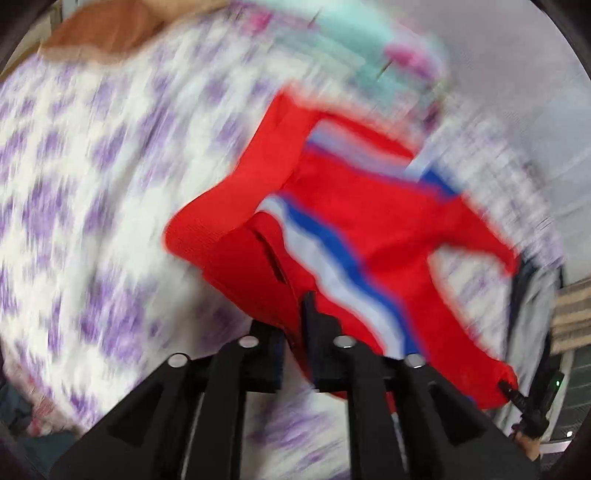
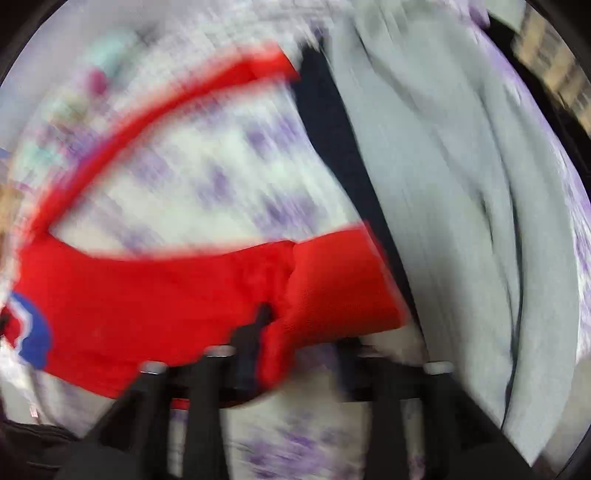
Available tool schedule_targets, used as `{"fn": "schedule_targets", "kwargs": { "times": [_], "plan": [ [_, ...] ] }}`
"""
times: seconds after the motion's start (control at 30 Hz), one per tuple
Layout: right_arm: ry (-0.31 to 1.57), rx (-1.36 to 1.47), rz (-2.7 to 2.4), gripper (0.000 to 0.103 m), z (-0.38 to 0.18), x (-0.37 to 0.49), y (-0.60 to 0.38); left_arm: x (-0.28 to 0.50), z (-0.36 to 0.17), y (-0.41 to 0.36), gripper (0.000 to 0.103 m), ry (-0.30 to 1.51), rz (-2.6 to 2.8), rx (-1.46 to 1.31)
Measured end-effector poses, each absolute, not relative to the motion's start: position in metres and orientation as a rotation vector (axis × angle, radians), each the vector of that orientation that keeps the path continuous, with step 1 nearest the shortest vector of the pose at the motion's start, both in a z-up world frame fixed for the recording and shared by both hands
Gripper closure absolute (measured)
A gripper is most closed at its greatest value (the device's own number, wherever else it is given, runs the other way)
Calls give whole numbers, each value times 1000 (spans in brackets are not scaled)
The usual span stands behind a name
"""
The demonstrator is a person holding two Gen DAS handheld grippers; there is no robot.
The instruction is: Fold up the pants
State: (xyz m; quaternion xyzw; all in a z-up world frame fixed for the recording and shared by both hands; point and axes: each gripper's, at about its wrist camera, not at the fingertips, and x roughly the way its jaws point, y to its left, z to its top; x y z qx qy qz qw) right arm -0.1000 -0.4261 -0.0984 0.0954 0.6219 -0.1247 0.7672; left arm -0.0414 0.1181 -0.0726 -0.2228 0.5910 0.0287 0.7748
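Note:
Red pants (image 1: 351, 221) with a white and blue side stripe lie crumpled on a white and purple patterned bedspread (image 1: 92, 184); the picture is blurred. My left gripper (image 1: 295, 332) points down at their near edge, its jaws nearly together with a fold of red cloth pinched between them. In the right wrist view the red pants (image 2: 147, 295) stretch across from the left, one leg arcing up and away. My right gripper (image 2: 303, 343) stands with its jaws well apart. Red cloth drapes over its left finger (image 2: 255, 332) and hangs loose in the gap.
A pale grey garment (image 2: 443, 184) with a dark navy strip (image 2: 332, 129) lies to the right of the pants on the bedspread (image 2: 203, 166). A teal and pink cloth (image 1: 351, 44) and a brown item (image 1: 103, 33) sit at the far side.

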Motion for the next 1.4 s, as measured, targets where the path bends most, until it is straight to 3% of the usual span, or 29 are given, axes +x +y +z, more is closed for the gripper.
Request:
{"fn": "schedule_targets", "kwargs": {
  "times": [0.1,0.17,0.23,0.27,0.33,0.53,0.63,0.87,1.1,1.13,1.17,1.2,1.27,1.4],
  "plan": [
    [1350,209,-332,34,-104,-97,-430,-49,-88,135,73,1362,158,-440],
    [1252,120,-361,30,-80,-82,-424,-49,-69,146,57,1289,201,-403],
    [1112,3,-421,21,-51,-62,-416,-44,-51,152,48,1206,219,-373],
    [1061,-26,-428,12,-42,-53,-413,-36,-40,154,39,1141,221,-359],
    [974,-49,-388,9,-29,-18,-405,-12,-26,150,33,1058,208,-325],
    [948,122,-194,9,-35,95,-380,66,-28,95,30,1015,107,-254],
    [961,-23,-200,9,-49,131,-361,87,-37,65,26,1031,66,-200],
    [1023,249,-291,11,-71,144,-448,121,-74,34,26,1095,90,-27],
    [1079,266,-109,38,-100,154,-436,131,-95,32,26,1148,115,0],
    [1088,266,-89,46,-104,159,-431,132,-96,32,26,1149,117,-17],
    [1095,285,-66,65,-106,162,-430,133,-96,33,26,1151,120,-30],
    [1099,301,-54,77,-107,165,-430,134,-97,35,26,1156,123,-46],
    [1082,317,-24,83,-94,166,-433,137,-99,37,26,1169,123,-60],
    [995,287,-37,84,-38,135,-439,139,-101,37,25,1175,118,-62]
  ]
}}
